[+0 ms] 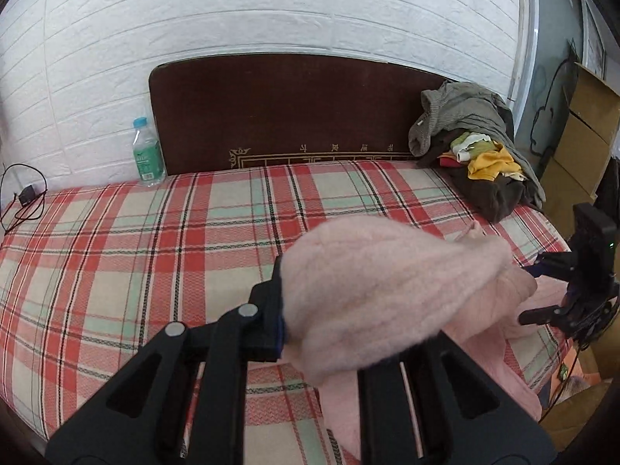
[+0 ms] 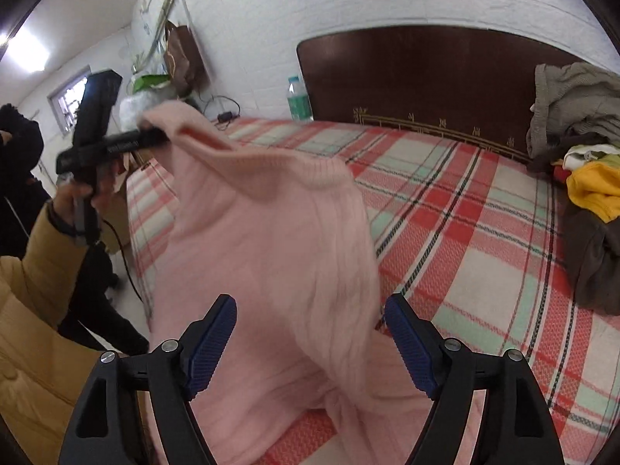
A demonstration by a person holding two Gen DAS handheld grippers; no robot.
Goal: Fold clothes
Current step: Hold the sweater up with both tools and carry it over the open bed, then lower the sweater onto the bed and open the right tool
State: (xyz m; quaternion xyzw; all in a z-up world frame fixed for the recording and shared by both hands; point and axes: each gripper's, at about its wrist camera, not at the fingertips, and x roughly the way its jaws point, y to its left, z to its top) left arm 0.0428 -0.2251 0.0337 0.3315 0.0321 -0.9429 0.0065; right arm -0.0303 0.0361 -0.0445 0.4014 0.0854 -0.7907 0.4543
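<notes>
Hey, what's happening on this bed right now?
A person is folding laundry with handheld tongs. The left tongs are shut on an edge of a pink sweater, holding it up over the plaid bedspread. The right tongs are open, the sweater hanging between them. A pile of clothes sits by the headboard.

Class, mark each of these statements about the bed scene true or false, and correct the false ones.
1. The left gripper grips the pink sweater. True.
2. The right gripper is clamped shut on the sweater. False: its jaws stand open.
3. A water bottle stands beside the headboard. True.
4. The pile of clothes lies at the foot of the bed. False: it lies by the headboard.
5. The bedsheet is plain blue. False: it is red, green and cream plaid.
</notes>
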